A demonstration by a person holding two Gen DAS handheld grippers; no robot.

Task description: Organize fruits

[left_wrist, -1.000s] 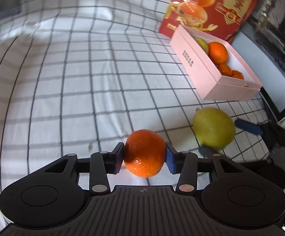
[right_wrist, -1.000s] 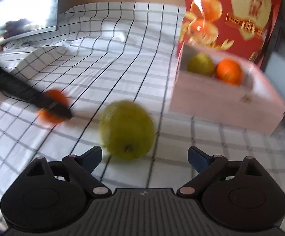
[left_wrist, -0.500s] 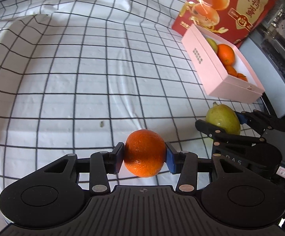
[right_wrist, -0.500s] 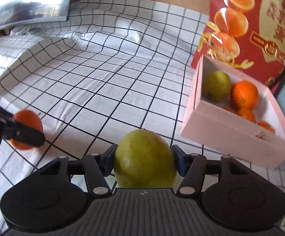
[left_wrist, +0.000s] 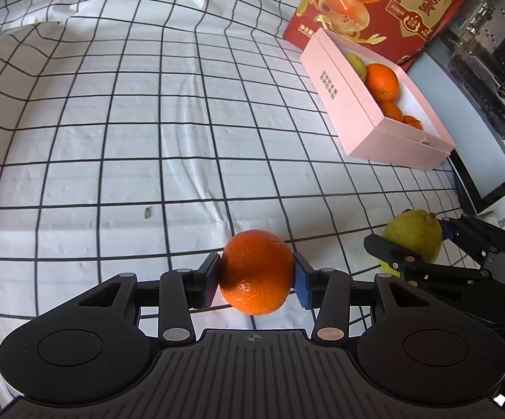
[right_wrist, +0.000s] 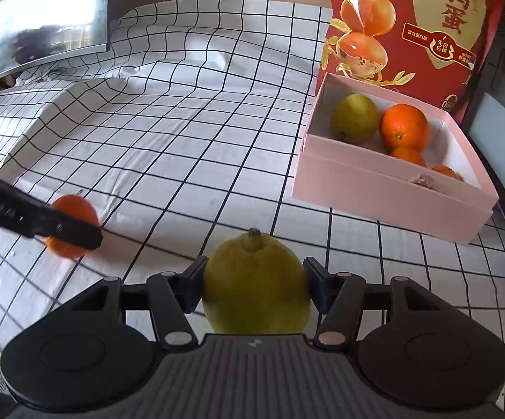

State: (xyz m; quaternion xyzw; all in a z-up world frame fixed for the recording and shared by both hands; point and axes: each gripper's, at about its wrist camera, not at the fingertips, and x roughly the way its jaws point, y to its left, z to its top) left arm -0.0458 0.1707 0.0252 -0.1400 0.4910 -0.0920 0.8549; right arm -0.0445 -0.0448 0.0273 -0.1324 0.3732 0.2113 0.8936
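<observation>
Left wrist view. My left gripper is clenched on an orange, pads pressing its two sides at the widest part, so the round fruit sits centred and should not roll out. It hangs clear of the checked cloth, over the cloth's near edge. The pink box stands at the far right corner, its long side toward me, open top showing fruit already inside; I judge that is where this orange goes. A red printed bag stands behind it. At right, my right gripper carries a yellow-green pear.

Right wrist view. The right gripper grasps the pear across its belly, stem pointing away from me, toward the box. Gripping the broad part makes sense: the tapering neck would slip. The pink box lies ahead and right, near the cloth's right edge, holding another pear, a large orange and smaller ones along the near wall. Free space seems left at the box's near left part, though the wall hides its floor. The left gripper shows at the left edge with its orange.

Both fruits are lifted, neither boxed yet.
</observation>
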